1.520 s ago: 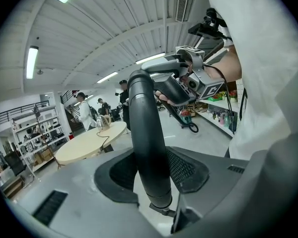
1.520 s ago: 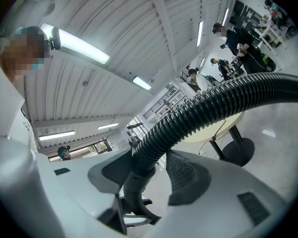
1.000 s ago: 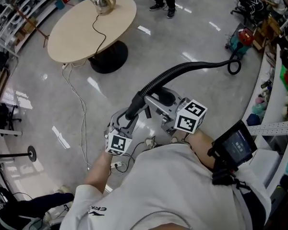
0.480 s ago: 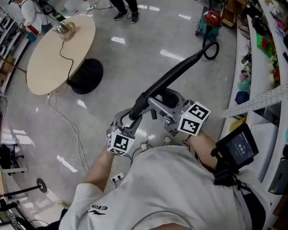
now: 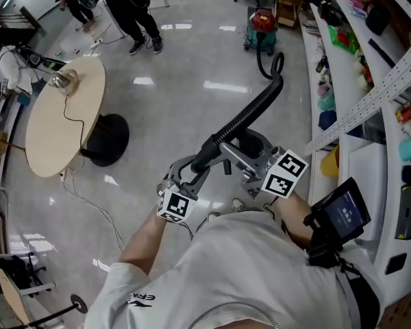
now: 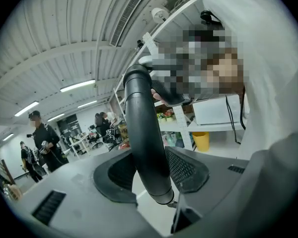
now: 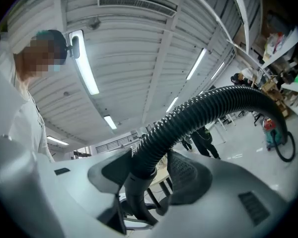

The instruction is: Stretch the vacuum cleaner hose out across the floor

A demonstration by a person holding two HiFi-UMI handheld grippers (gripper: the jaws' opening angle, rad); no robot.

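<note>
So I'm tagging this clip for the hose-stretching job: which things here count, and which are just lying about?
Part of the job:
- vacuum hose
- left gripper and right gripper, both shut on it
- vacuum cleaner at its far end

Just around:
- round table
- kettle on it
- shelves
- people standing

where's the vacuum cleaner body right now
Head view, top centre-right: the vacuum cleaner stands on the floor beside the shelves, at the far end of the hose.
</note>
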